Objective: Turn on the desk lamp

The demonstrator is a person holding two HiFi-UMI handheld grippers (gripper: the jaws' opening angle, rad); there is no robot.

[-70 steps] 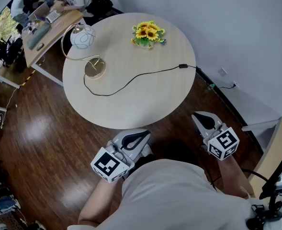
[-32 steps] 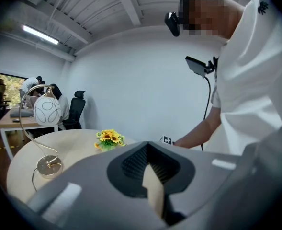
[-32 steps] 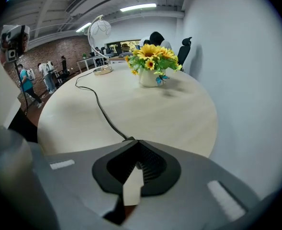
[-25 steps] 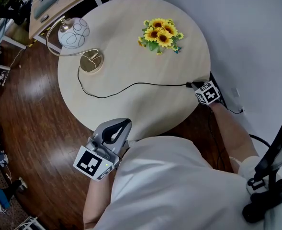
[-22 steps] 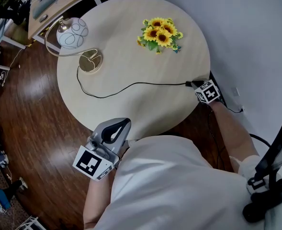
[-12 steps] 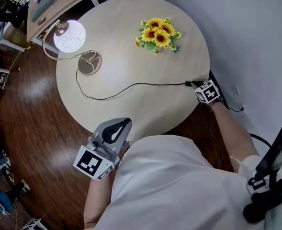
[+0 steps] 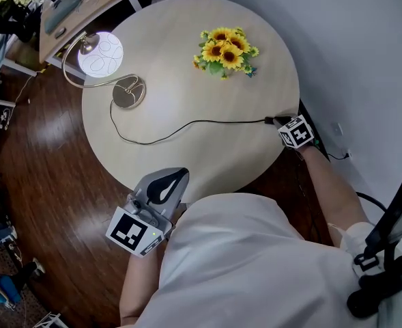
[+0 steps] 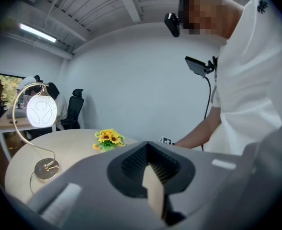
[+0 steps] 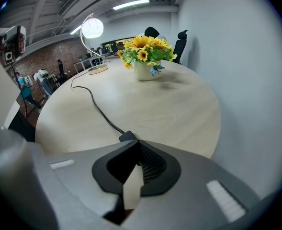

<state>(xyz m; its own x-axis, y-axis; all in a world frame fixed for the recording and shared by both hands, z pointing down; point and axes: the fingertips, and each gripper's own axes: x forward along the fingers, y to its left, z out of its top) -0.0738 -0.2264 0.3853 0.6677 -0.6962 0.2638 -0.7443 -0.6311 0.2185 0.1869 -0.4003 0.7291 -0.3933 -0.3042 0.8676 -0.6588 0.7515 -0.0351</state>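
**Presently: lamp lit, right gripper at cord switch**

Right gripper (image 7: pixel 277 121), jaws together, has its tips at the inline switch (image 9: pixel 127 136) on the cord (image 7: pixel 187 123), at the table's (image 7: pixel 187 67) right edge. Left gripper (image 7: pixel 178 173), jaws together and empty, hangs by the near edge. Desk lamp (image 7: pixel 99 45) stands well apart at the far-left rim, globe glowing. Only the right gripper view shows the switch directly at the jaw tips. The head view alone traces the cord to the lamp base.

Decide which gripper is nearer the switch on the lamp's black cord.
Right. The right gripper has its shut tips right at the switch, at the table edge. The left gripper is off the table's near edge, well away from the switch.
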